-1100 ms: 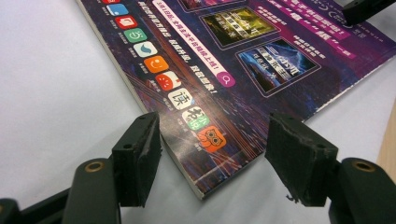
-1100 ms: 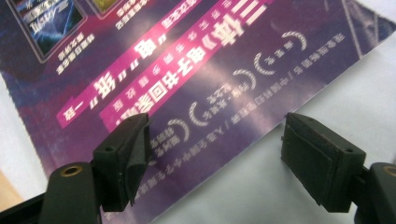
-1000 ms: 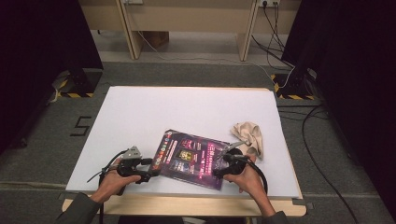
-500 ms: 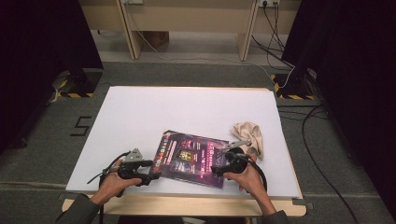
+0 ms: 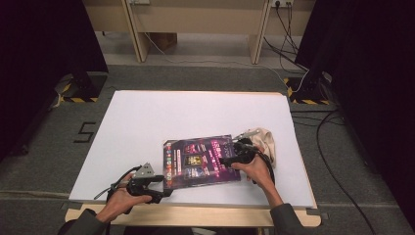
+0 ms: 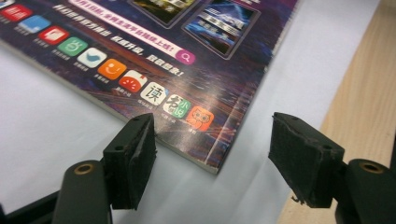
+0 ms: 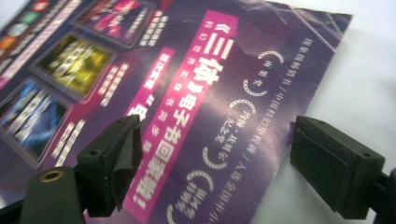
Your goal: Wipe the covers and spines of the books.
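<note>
A purple magazine (image 5: pixel 200 161) lies flat near the front of the white table (image 5: pixel 147 117). My left gripper (image 5: pixel 165 187) rests low at its near left corner. In the left gripper view the jaws (image 6: pixel 212 135) stand open on either side of that corner (image 6: pixel 205 158) without touching it. My right gripper (image 5: pixel 226 159) hovers over the magazine's right part. Its jaws (image 7: pixel 219 130) have just been opening and now stand wide. The cover (image 7: pixel 187 107) and its right edge lie under the gap, and neither pad presses on them.
A crumpled beige cloth (image 5: pixel 263 139) lies just right of the magazine, behind my right hand. The table's wooden front edge (image 5: pixel 195 215) runs close below both hands and shows beside my left jaw (image 6: pixel 364 93). Dark curtains and cables surround the table.
The magazine has turned and now lies squarer to the table's front edge. My right gripper has moved farther up over its right side. My left gripper has shifted towards the near left corner.
</note>
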Demonstrator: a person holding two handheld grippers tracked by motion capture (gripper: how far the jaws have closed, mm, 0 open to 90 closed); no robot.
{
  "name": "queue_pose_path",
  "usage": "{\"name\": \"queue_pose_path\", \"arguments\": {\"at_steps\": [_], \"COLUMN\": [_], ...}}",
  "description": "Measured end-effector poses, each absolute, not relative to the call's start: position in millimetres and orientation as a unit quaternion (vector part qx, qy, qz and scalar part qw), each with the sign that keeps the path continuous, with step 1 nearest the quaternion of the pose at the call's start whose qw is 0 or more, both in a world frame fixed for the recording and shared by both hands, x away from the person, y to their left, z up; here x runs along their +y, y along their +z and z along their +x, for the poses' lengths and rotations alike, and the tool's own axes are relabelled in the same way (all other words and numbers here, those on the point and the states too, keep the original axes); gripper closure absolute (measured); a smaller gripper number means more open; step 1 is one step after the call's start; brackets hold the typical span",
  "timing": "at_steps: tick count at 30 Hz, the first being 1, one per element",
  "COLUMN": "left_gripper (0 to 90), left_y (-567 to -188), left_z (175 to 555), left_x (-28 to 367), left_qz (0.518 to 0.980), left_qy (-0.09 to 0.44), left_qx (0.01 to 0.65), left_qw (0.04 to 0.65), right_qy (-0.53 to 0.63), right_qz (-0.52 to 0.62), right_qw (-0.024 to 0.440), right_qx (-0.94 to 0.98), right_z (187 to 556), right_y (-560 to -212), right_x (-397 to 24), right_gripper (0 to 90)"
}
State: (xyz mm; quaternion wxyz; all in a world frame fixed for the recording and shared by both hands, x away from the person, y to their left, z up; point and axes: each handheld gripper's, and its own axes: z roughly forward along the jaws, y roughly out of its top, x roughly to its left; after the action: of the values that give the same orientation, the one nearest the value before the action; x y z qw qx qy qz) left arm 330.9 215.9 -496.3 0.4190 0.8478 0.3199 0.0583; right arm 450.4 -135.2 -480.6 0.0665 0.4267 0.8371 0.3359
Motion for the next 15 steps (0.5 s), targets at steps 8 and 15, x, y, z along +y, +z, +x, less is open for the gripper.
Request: {"name": "queue_pose_path", "arguments": {"at_steps": [8, 15], "left_gripper": [36.2, 34.1], "left_y": [-494, -489], "left_z": [335, 358], "left_x": [220, 231], "left_qz": [0.835, 0.809], "left_qy": [0.066, 0.117], "left_qx": [0.337, 0.376], "left_qw": [0.429, 0.435], "right_qy": [0.320, 0.342], "right_qz": [0.417, 0.396], "right_qw": [0.100, 0.099], "right_qx": [0.845, 0.846], "right_z": [453, 416], "right_y": [-476, -467], "right_x": [-129, -144], "right_gripper": [23.5, 25.5]}}
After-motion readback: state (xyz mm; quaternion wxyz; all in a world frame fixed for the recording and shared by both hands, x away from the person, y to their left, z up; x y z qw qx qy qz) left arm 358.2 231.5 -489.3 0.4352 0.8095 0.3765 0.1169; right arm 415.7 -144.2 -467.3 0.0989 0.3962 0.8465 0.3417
